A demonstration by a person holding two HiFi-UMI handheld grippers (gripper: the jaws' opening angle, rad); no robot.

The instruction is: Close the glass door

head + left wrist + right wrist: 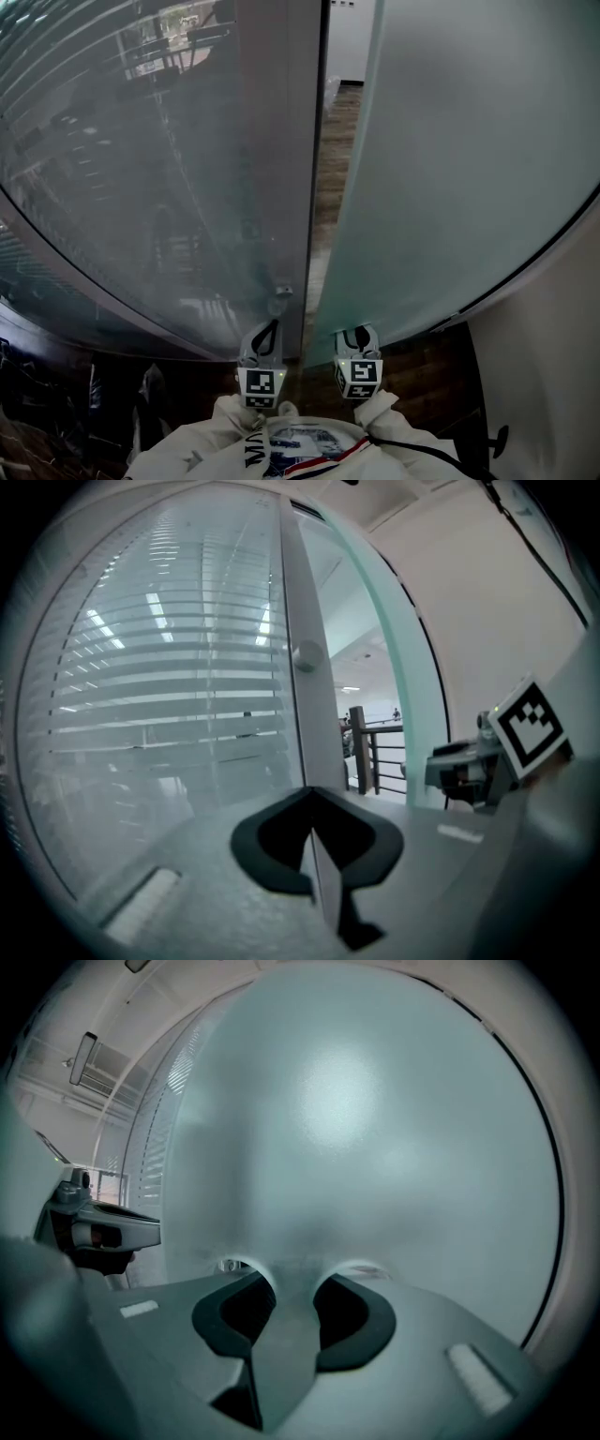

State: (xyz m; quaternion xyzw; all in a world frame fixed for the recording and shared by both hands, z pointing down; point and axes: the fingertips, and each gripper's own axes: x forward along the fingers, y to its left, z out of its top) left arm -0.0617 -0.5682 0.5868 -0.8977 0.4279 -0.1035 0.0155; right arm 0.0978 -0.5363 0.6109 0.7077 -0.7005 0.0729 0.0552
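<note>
The frosted glass door (469,159) fills the right of the head view and nearly all of the right gripper view (375,1129). It stands slightly ajar, with a narrow gap (328,187) between its edge and the grey frame post (281,141). My right gripper (356,334) is open, its tips against the door's frosted face (291,1274), and nothing lies between the jaws. My left gripper (265,332) is shut and empty, pointing at the foot of the post (300,667); its jaws meet along a seam (312,795).
Left of the post is a fixed glass panel with blinds (122,169) behind it. A small round knob (307,655) sits on the post. Through the gap I see wooden floor (333,159) and a railing (370,752). A white wall (553,356) stands at the right.
</note>
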